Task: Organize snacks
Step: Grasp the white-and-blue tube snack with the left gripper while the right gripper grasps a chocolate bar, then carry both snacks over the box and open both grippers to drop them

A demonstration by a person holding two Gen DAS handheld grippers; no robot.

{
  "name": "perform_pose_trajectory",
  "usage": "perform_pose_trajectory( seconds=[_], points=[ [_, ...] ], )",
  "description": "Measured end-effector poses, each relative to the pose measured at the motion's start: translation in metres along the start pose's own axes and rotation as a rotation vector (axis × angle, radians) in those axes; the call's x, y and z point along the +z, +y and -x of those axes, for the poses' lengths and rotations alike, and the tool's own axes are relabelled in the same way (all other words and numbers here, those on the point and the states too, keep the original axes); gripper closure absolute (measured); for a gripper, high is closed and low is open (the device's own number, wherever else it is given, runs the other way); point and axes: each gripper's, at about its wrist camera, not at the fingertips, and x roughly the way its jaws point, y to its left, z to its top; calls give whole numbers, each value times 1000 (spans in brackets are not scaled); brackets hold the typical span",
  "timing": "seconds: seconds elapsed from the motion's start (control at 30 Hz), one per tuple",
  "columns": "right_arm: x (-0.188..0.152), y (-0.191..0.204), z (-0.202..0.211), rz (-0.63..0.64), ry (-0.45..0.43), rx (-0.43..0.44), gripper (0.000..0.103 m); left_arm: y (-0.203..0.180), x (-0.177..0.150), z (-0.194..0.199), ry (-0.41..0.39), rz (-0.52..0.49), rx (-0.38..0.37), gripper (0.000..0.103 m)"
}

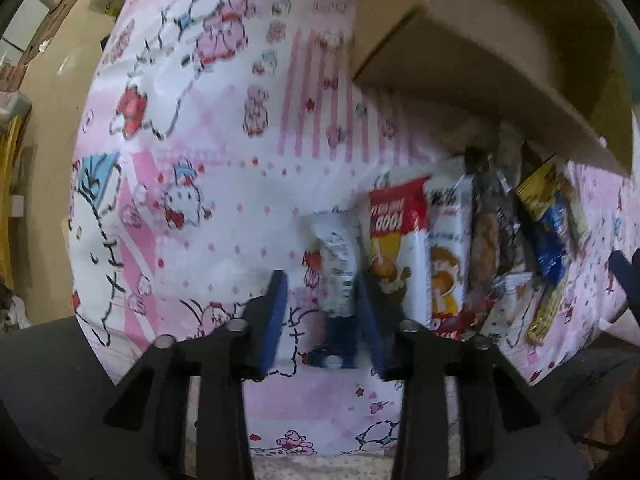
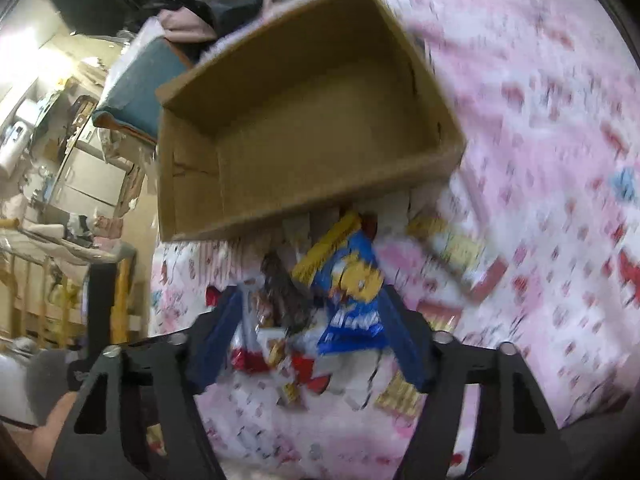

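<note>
A row of snack packets lies on the pink cartoon cloth in front of an open cardboard box [image 1: 440,80], whose inside [image 2: 188,184] holds nothing. My left gripper [image 1: 320,280] points down over a white and blue packet [image 1: 338,272]. That packet sits between the jaws against the right pad [image 1: 370,320], with a gap to the left pad, so the gripper is open. My right gripper [image 2: 310,292] is open around a blue and yellow bag [image 2: 352,300] and dark packets [image 2: 280,292]. The bag lies beside the right finger; the picture is blurred.
Right of the left gripper lie a red packet [image 1: 396,232], a white one with a cartoon child [image 1: 446,248], a brown one [image 1: 488,248] and a blue-yellow one [image 1: 550,232]. A yellow-white packet [image 2: 452,252] lies apart. A teal cushion [image 2: 136,92] sits behind the box.
</note>
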Motion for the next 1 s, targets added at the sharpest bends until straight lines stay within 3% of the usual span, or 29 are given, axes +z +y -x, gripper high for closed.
perform_pose_trajectory(
  seconds=[0.13, 0.17, 0.37, 0.43, 0.5, 0.63, 0.9, 1.0],
  points=[
    [-13, 4, -33, -8, 176, 52, 52, -2, -5, -12, 23, -5, 23, 82],
    [-17, 9, -40, 14, 205, 50, 53, -1, -5, -15, 22, -8, 29, 87],
    [-46, 45, -81, 196, 315, -59, 61, 3, -2, -6, 17, 7, 22, 88],
    [-52, 49, -92, 219, 345, -78, 83, -2, -4, 4, -7, 8, 13, 88],
    [-54, 51, -94, 242, 342, -78, 85, -1, -5, 12, -27, 19, -6, 88],
    [-51, 51, -72, 229, 288, 13, 85, 9, -7, 34, -83, 53, -42, 88],
    [-29, 41, -6, 167, 56, 157, 85, -1, -5, 101, -309, 27, -126, 88],
    [-19, 33, 9, 129, 9, 184, 85, -9, -6, 121, -386, 5, -138, 88]
  ],
)
